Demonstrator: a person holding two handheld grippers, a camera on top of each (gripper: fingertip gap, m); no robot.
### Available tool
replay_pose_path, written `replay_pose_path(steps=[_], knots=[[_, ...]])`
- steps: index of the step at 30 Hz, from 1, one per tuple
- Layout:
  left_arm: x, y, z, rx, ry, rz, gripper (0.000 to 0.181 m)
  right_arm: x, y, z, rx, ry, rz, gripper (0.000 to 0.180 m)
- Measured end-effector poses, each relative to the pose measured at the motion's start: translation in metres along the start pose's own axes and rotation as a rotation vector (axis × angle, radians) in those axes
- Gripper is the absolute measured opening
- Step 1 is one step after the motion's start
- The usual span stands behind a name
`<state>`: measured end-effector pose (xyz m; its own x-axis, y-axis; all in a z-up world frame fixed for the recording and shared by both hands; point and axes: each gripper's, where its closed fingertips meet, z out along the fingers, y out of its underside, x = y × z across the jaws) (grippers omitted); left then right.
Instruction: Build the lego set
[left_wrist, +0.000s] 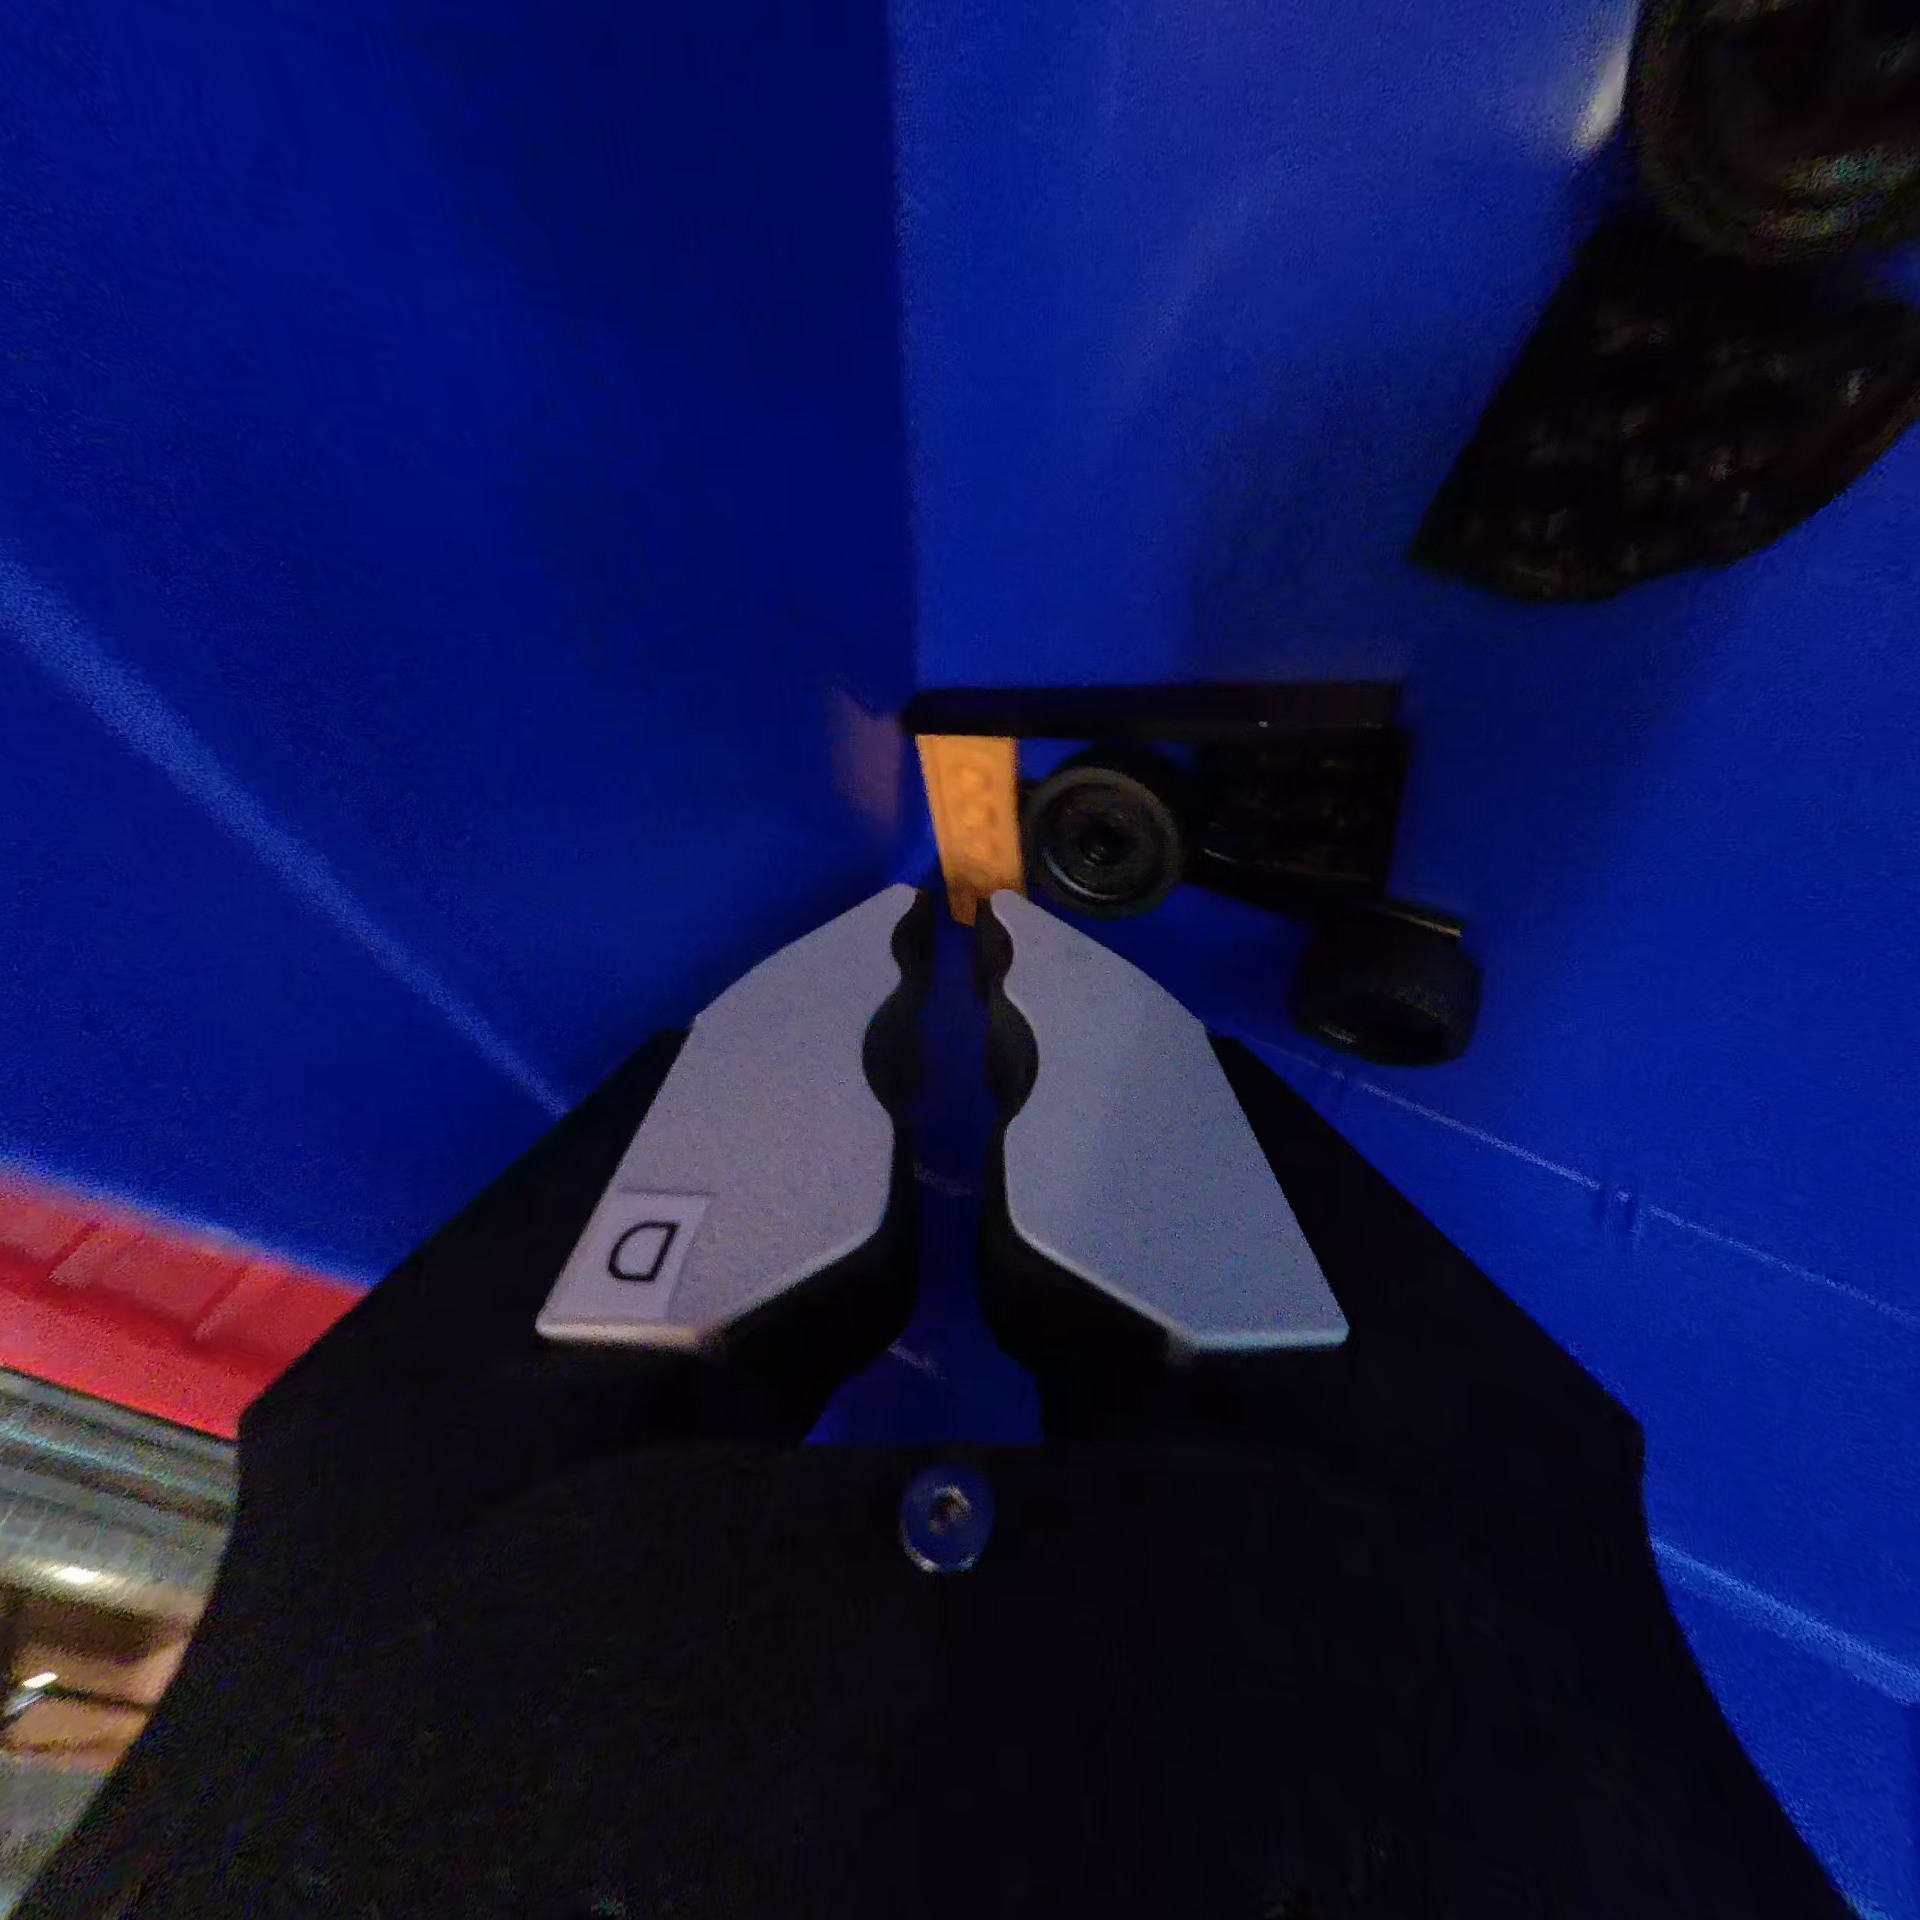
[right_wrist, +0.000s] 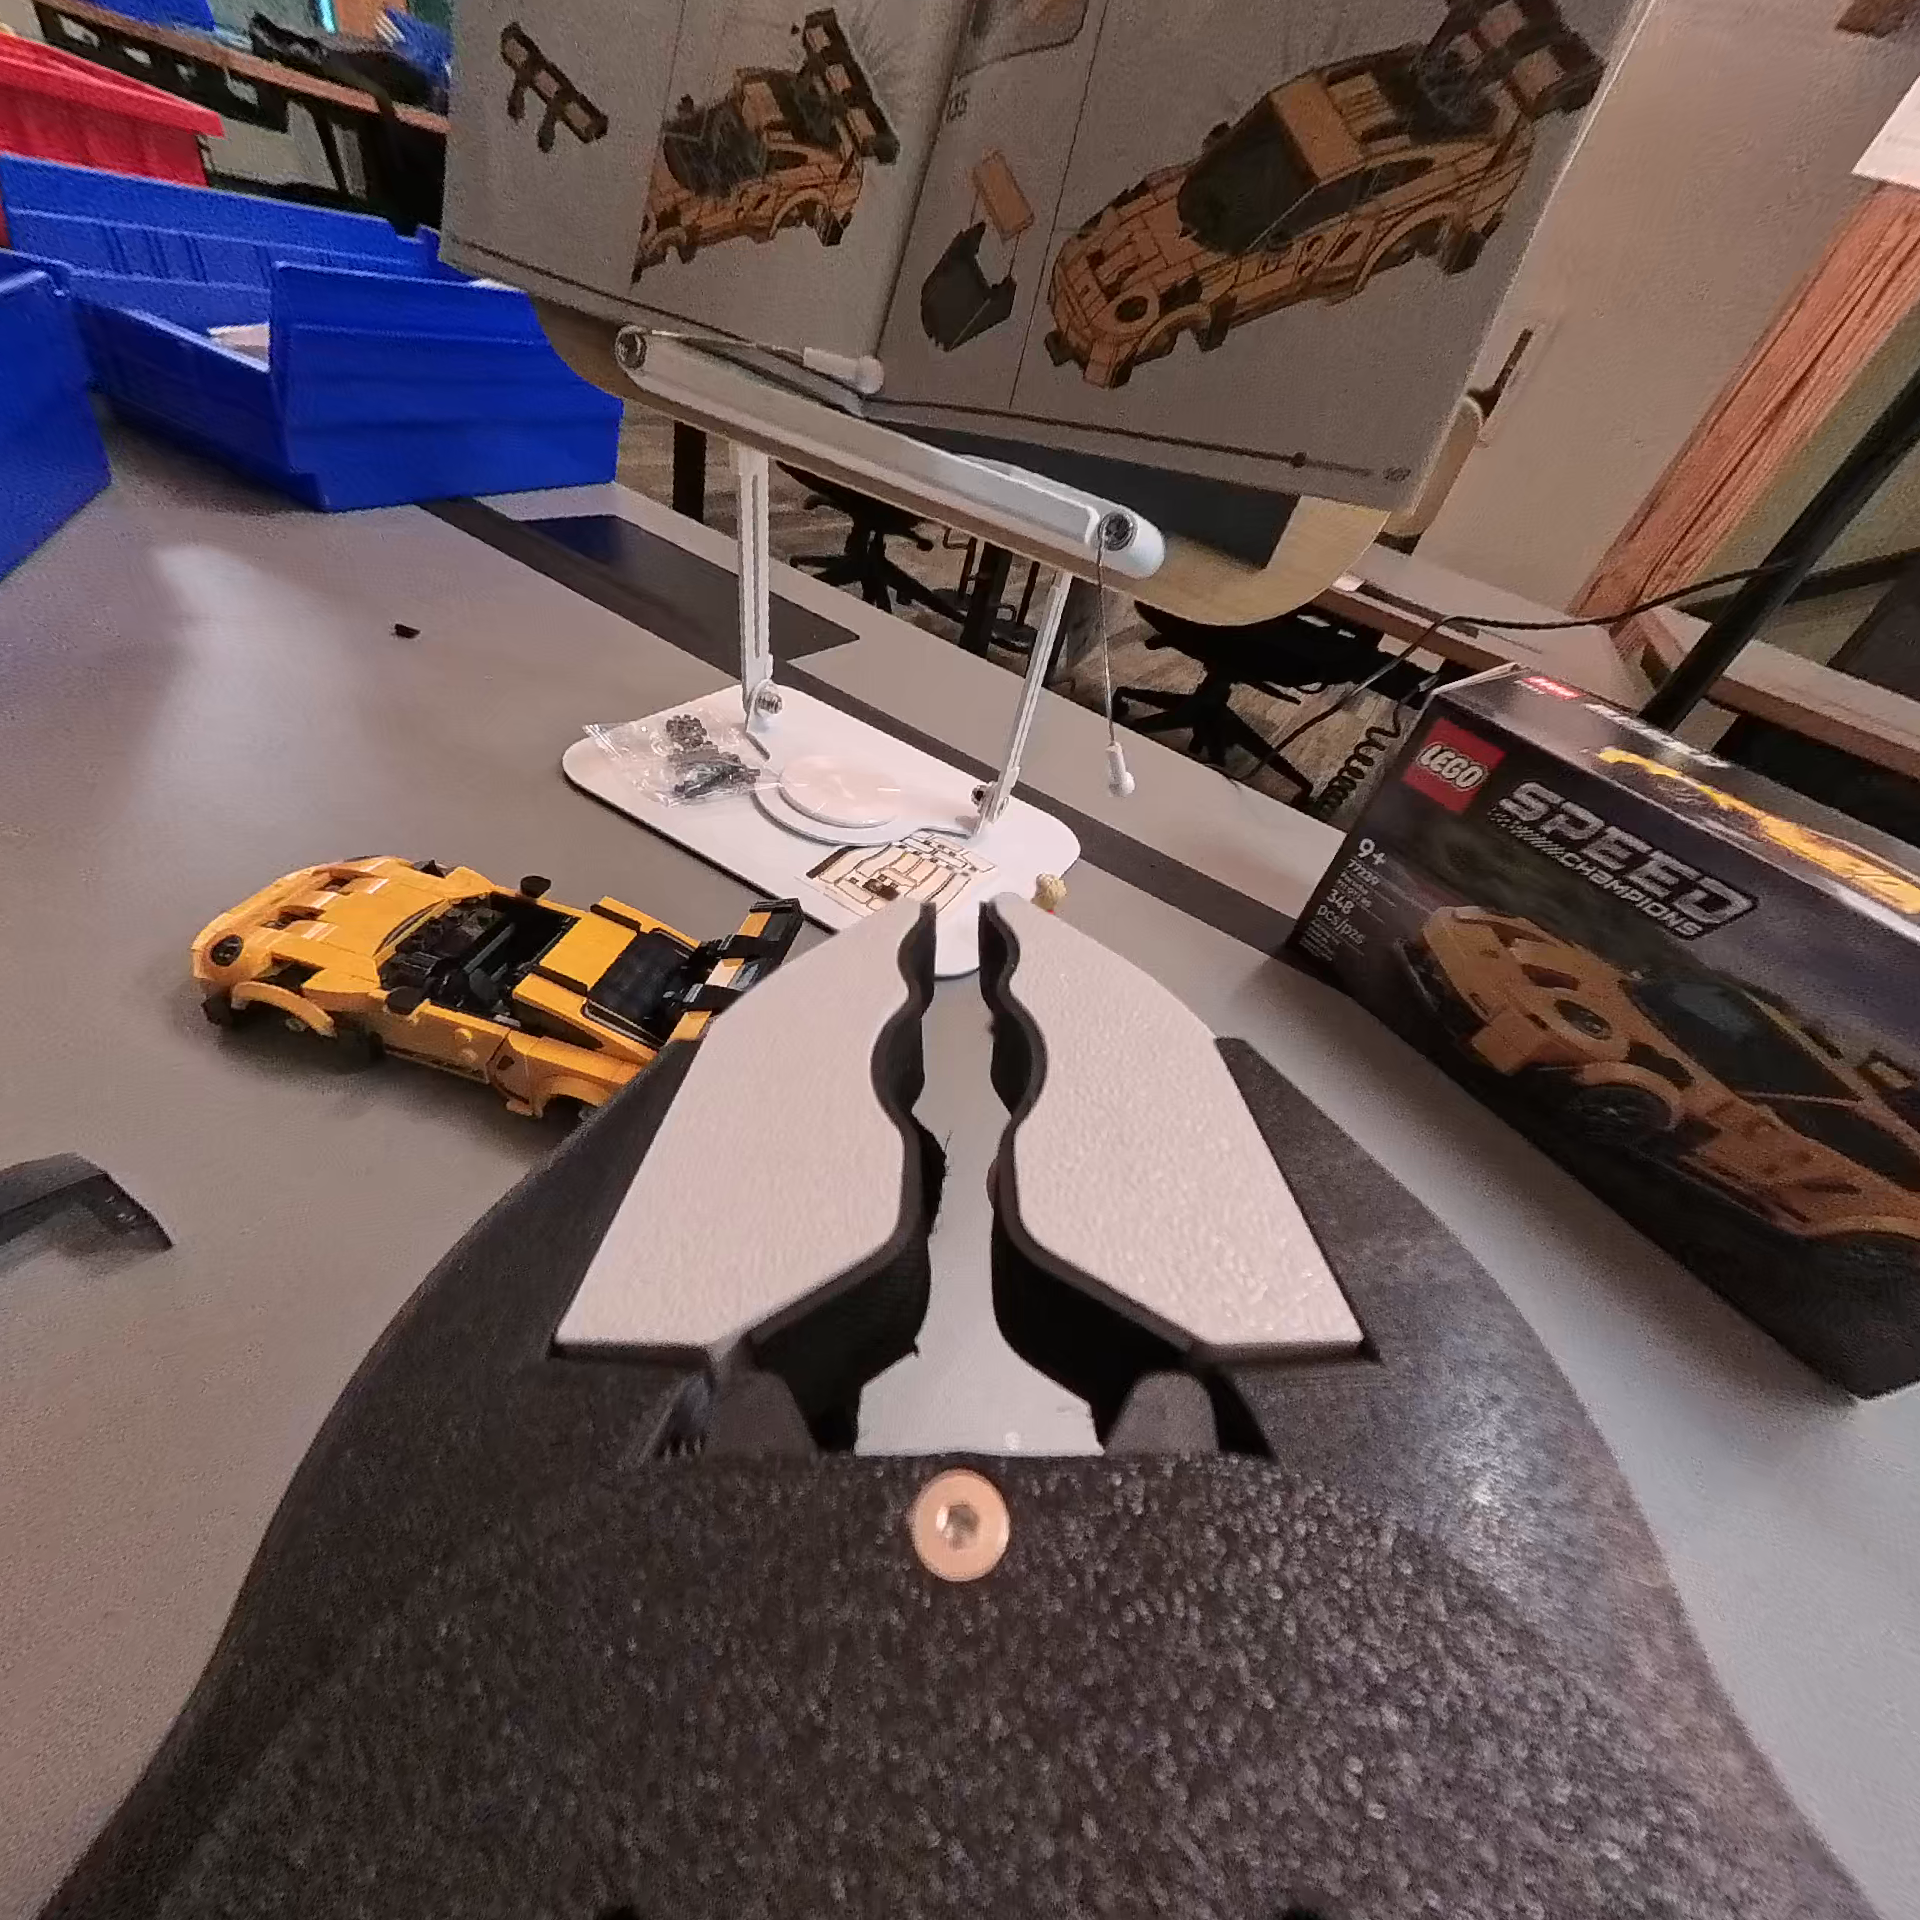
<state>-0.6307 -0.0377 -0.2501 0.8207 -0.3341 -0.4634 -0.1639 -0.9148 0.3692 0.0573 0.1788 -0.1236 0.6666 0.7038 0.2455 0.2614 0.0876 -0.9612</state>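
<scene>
Deep inside the blue bin (left_wrist: 520, 520), the left gripper (left_wrist: 957, 914) had its tips pinched on a thin orange plate (left_wrist: 971, 821) right in the bin's corner, with a black wheel (left_wrist: 1103, 844) just beside that plate and a black tyre (left_wrist: 1387, 1000) a little further along the wall. Out on the grey table (right_wrist: 312, 1403), the right gripper (right_wrist: 957, 920) hovered nearly closed and empty, the yellow lego car (right_wrist: 468, 966) sitting left of its fingers and the set's box (right_wrist: 1621, 997) to their right, beyond them the instruction booklet (right_wrist: 1039, 187) propped on its white stand (right_wrist: 935, 831).
</scene>
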Motion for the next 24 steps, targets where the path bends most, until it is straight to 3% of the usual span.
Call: replay_pose_path(steps=[11, 21, 24], knots=[[0.006, 0.005, 0.006, -0.129, 0.134, 0.186, 0.000, -0.003, 0.010, 0.005, -0.035, -0.016, 0.005, 0.008], [0.061, -0.008, -0.031, 0.150, 0.522, 0.198, 0.008, -0.007, 0.010, 0.006, -0.035, -0.037, 0.000, 0.008], [0.065, -0.011, -0.045, 0.220, 0.515, 0.198, 0.020, -0.007, 0.009, 0.005, -0.031, -0.040, -0.004, 0.007]])
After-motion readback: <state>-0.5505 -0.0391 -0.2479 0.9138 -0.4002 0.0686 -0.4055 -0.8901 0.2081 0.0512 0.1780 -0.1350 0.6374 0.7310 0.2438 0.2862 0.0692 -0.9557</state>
